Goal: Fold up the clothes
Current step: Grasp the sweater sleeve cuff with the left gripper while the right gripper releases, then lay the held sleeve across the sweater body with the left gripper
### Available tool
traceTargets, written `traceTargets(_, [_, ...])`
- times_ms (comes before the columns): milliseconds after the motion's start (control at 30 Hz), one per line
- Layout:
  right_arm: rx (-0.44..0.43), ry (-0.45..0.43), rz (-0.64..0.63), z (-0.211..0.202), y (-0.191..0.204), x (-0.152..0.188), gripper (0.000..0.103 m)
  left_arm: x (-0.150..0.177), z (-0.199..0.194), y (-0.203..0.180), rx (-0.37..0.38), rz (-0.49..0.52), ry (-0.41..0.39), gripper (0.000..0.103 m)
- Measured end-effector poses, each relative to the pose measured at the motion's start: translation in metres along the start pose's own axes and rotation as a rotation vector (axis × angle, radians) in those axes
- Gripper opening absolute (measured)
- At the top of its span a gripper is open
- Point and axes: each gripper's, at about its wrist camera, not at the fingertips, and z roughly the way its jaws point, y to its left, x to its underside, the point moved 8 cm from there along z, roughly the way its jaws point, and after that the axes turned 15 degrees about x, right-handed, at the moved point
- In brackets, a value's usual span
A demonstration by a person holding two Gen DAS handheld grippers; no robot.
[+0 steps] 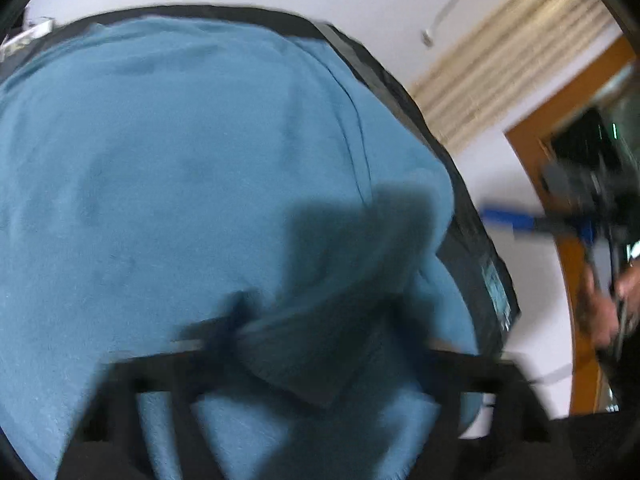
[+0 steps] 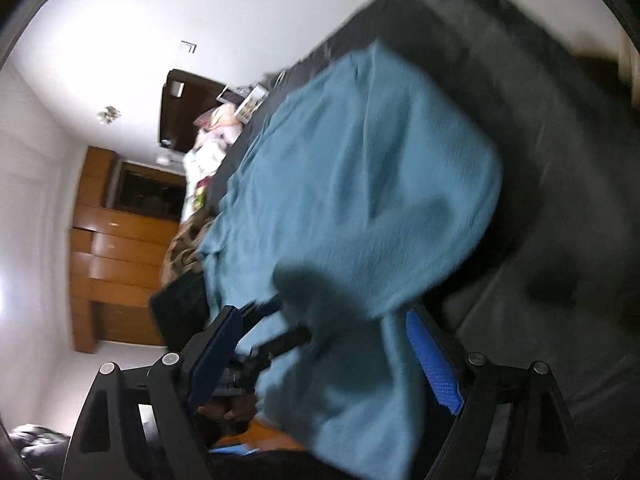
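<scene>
No brand, label or writing can be read in either view; both are blurred.

In the left wrist view, the blue garment [image 1: 192,152] spreads over most of the dark bench [image 1: 472,220] ahead of and below the left hand-held gripper [image 1: 304,360]. A fold of the blue cloth is bunched between its dark fingers, which stand narrow and pinch the fabric at the near edge. A shadow falls on the cloth just ahead of the pinched fold. Off to the right, beyond the bench edge, the right hand-held gripper [image 1: 516,220] shows as a blurred blue pad, with a hand [image 1: 608,308] behind it. Beyond that lie a white wall and a wooden frame [image 1: 536,136].

In the right wrist view, wooden drawers [image 2: 116,240] stand far left. The garment [image 2: 360,184] lies ahead of the right hand-held gripper [image 2: 332,356] and hangs down between its blue pads [image 2: 432,364], which stand wide apart and do not press the cloth. The left hand-held gripper [image 2: 276,344] is at the cloth's left edge, just beside the left pad. A pile of clutter [image 2: 216,128] sits at the bench's far end.
</scene>
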Motion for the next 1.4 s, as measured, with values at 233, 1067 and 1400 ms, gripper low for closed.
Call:
traceTargets(233, [0.414,-0.132,-0.19,0.01,0.0,-0.074,0.086,-0.015,-0.025,-0.033,-0.013,0.085,-0.024,0.019])
traceTargets(1067, [0.75,-0.304,-0.389,0.064,0.047,-0.169,0.086,-0.124,-0.245,0.131,-0.342,-0.095,-0.406,0.019])
traceTargets(1400, [0.739,-0.191,-0.699,0.107,0.072,-0.093,0.086,-0.121,-0.217,0.181,-0.326,-0.177,-0.333,0.019])
